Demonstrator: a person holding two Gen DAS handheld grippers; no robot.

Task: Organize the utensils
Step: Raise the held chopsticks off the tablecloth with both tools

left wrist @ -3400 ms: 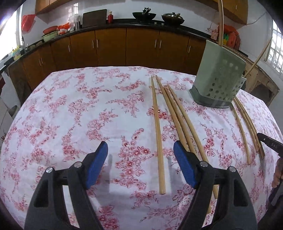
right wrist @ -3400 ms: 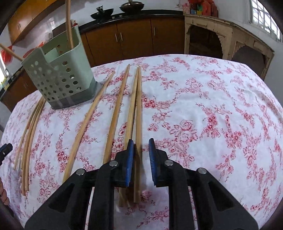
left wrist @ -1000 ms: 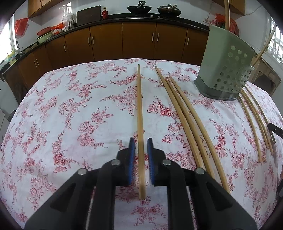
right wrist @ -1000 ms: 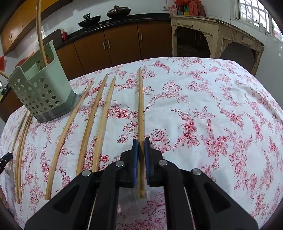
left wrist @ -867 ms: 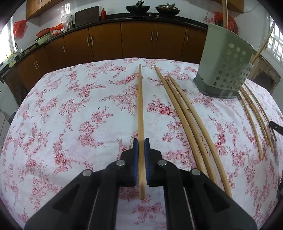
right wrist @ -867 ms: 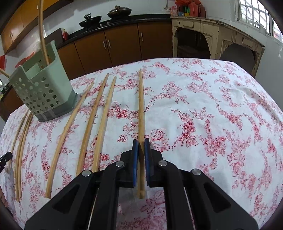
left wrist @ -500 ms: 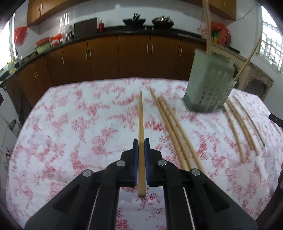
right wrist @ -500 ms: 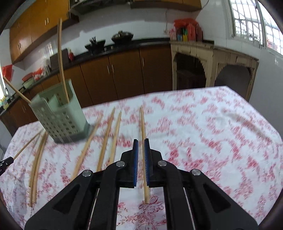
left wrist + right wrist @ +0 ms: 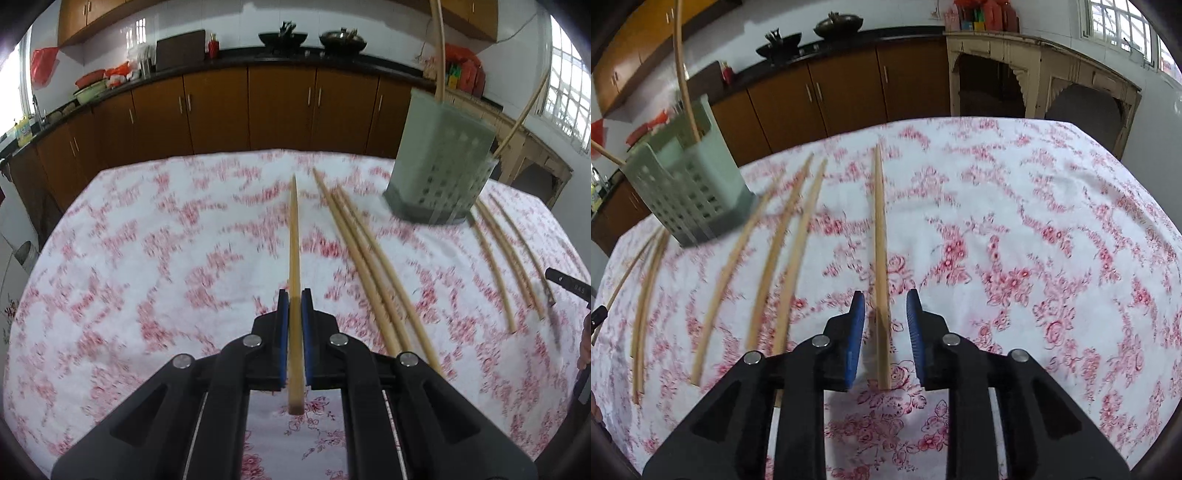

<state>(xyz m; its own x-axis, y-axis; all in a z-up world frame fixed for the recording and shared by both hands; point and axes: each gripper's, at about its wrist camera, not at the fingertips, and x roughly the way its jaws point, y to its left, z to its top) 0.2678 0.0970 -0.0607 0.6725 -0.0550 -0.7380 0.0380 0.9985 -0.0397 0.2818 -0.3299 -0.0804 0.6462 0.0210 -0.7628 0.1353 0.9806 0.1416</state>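
Note:
My left gripper (image 9: 294, 301) is shut on a long bamboo chopstick (image 9: 293, 236) and holds it lifted above the floral tablecloth, pointing forward. The green perforated utensil holder (image 9: 439, 170) stands to the front right with two sticks in it. My right gripper (image 9: 885, 304) is open; a chopstick (image 9: 880, 236) lies on the cloth between its blue pads (image 9: 857, 321), not gripped. The holder (image 9: 690, 184) is at the far left in the right wrist view.
Several more chopsticks (image 9: 373, 266) lie on the floral tablecloth (image 9: 147, 258) between me and the holder, others (image 9: 506, 251) right of it. In the right wrist view loose chopsticks (image 9: 772, 254) lie left of the gripper. Kitchen cabinets (image 9: 221, 107) stand beyond the table.
My left gripper closed on a chopstick and raised it off the cloth. My right gripper, shut on a chopstick before, has opened and the stick lies on the cloth.

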